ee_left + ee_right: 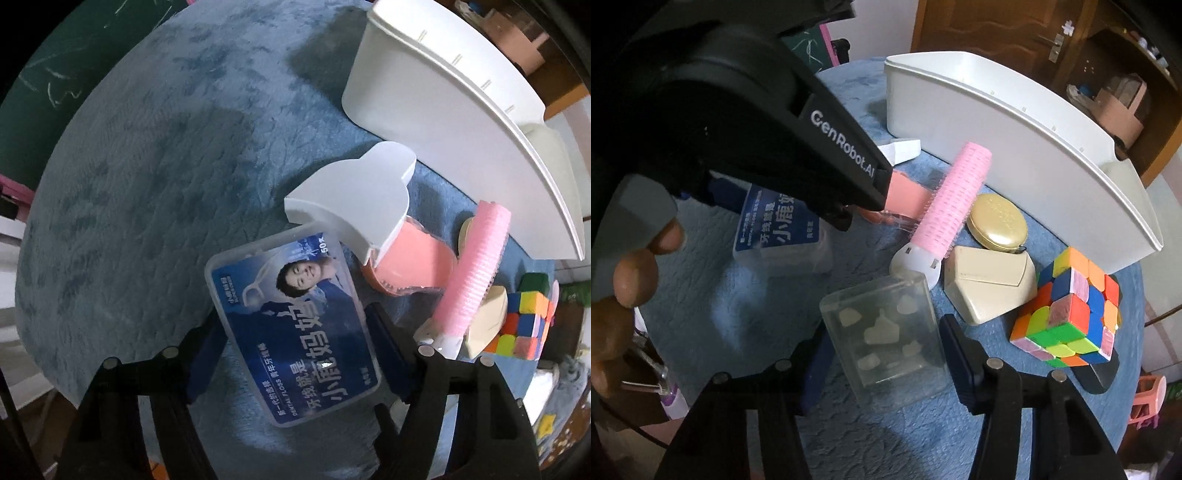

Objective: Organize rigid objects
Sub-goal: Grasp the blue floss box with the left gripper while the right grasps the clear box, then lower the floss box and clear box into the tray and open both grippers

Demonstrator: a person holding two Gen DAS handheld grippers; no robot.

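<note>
Left gripper [295, 354] has its blue-padded jaws on both long edges of the dental floss box [295, 328], low centre of the left wrist view; it looks clamped, though whether the box is lifted off the blue cloth [147, 166] cannot be told. Right gripper [882, 354] straddles the clear block [886, 336] at bottom centre of the right wrist view, pads at or very near its side faces; contact looks likely, not certain. Handling call: floss box is thin translucent plastic, light, slightly flexible walls, glossy label, so grip across the narrow width near mid-length, moderate force, otherwise it may bow or slip. Clear block reads as solid acrylic or glass with pale shapes embedded: stiff, heavier, slick faces, chip-prone, so take it on flat parallel sides, low and centred. Beyond the box in the left view: white-capped pink bottle [369, 229], lying down and touching the box's far corner. Centre of the right view: pink ribbed roller [953, 199], gold oval case [997, 221], cream pentagon case [990, 288], all bunched touching. Right of those, Rubik's cube [1071, 314], hard, easy flats. White bin [1015, 140] spans upper right, the probable destination.
</note>
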